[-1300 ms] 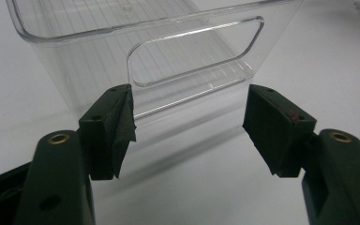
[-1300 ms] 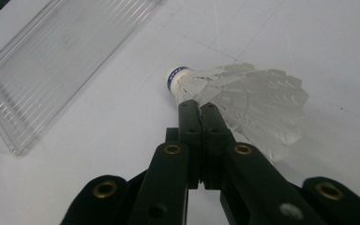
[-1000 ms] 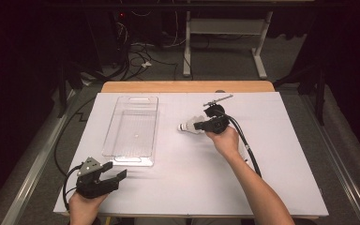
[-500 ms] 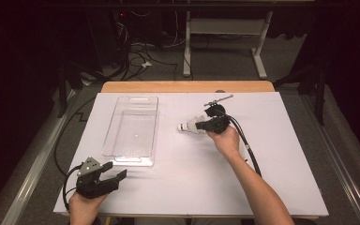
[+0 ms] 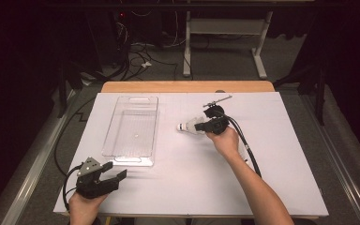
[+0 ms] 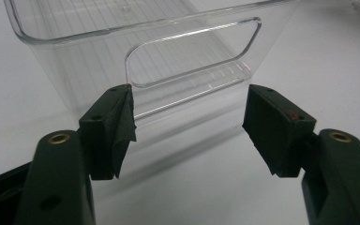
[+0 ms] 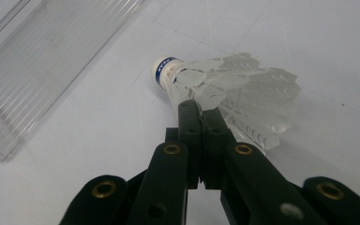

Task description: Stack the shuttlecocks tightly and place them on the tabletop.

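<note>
Shuttlecock [image 7: 225,93] feathers pinched in right tongs [image 7: 199,110] mid-table could crush or slip before reaching the bin [image 5: 132,129]; left tongs [image 6: 187,126] wait spread.

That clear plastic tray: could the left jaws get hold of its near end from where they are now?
Probably yes. The left gripper faces the clear tray with its jaws wide apart, and bare table lies between them and the tray's handle end. The right gripper, shut on the shuttlecock, is well aside.
</note>
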A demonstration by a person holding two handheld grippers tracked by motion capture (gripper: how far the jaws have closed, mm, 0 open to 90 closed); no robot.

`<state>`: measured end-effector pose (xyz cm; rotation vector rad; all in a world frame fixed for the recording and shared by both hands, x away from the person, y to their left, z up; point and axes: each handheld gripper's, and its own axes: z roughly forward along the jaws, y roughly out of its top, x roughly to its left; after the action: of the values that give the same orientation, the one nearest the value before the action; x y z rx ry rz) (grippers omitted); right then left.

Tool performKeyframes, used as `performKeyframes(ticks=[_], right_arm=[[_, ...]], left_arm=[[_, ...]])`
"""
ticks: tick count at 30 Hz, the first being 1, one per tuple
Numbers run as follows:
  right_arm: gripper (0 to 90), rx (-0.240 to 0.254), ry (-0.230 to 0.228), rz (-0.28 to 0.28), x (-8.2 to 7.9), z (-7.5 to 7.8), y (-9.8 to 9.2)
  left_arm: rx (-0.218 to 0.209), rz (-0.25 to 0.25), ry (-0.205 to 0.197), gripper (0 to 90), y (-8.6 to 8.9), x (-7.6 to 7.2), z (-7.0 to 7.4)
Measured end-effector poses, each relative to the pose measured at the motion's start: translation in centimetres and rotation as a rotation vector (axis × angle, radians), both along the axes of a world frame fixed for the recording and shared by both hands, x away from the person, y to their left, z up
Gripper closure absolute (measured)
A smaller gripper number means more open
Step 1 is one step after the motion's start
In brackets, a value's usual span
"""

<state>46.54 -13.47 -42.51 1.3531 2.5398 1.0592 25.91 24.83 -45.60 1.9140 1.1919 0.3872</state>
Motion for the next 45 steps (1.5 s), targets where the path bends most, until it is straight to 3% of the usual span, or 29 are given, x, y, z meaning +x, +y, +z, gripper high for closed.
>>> performKeyframes(ticks=[45], right_arm=[[70.3,-0.047,0.002,-0.019,-0.5,0.6,-1.0]], left_arm=[[-0.004,-0.003,0.0,34.9,0.0,0.0,0.0]])
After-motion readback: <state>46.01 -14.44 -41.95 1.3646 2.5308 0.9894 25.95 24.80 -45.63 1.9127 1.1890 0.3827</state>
